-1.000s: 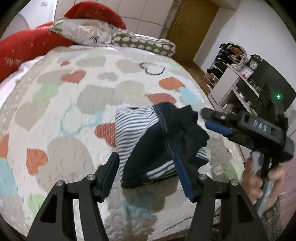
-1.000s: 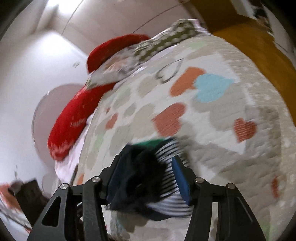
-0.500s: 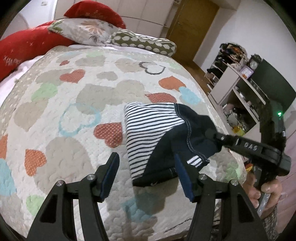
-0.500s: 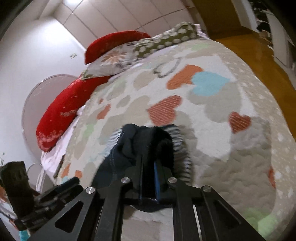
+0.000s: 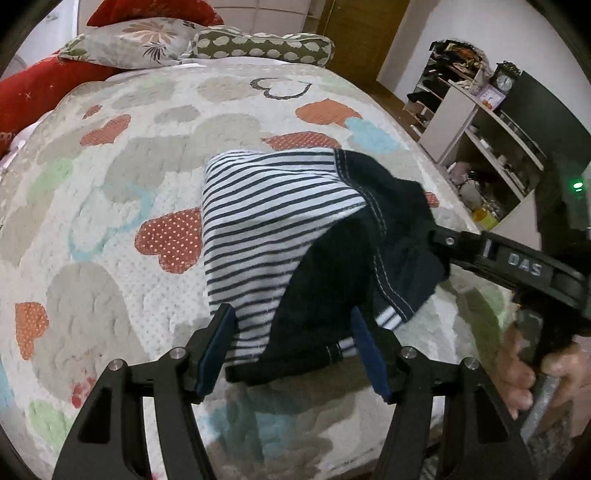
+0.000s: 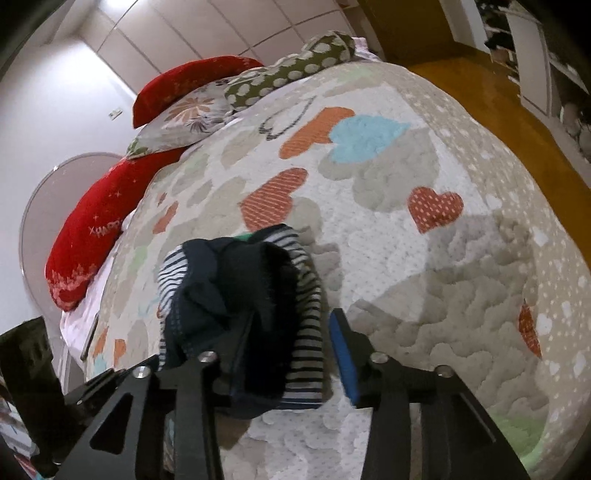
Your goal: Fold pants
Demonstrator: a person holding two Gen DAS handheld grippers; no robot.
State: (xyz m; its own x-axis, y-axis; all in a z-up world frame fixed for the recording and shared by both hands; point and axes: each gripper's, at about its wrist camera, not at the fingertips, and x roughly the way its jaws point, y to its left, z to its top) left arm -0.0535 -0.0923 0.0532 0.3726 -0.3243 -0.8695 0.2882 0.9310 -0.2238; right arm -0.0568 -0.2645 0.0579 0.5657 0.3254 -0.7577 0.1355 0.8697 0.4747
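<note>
The pants (image 5: pixel 280 236), navy with a white-and-navy striped panel, lie folded in a bundle on the heart-patterned quilt (image 5: pixel 110 192). My left gripper (image 5: pixel 295 350) is open just in front of the bundle's near edge, holding nothing. My right gripper (image 6: pixel 288 354) is open, its jaws spread around the navy end of the pants (image 6: pixel 240 295). In the left wrist view it (image 5: pixel 443 251) reaches in from the right and touches the navy cloth.
Red and patterned pillows (image 5: pixel 147 40) lie at the head of the bed. Shelves with clutter (image 5: pixel 480 122) and a wooden door (image 5: pixel 362 33) stand to the right. The bed's right edge (image 6: pixel 546 221) drops to a wooden floor.
My right gripper, shut on the navy cloth half a second ago, has opened. The pants have settled flatter on the quilt. My left gripper stayed open and came slightly closer.
</note>
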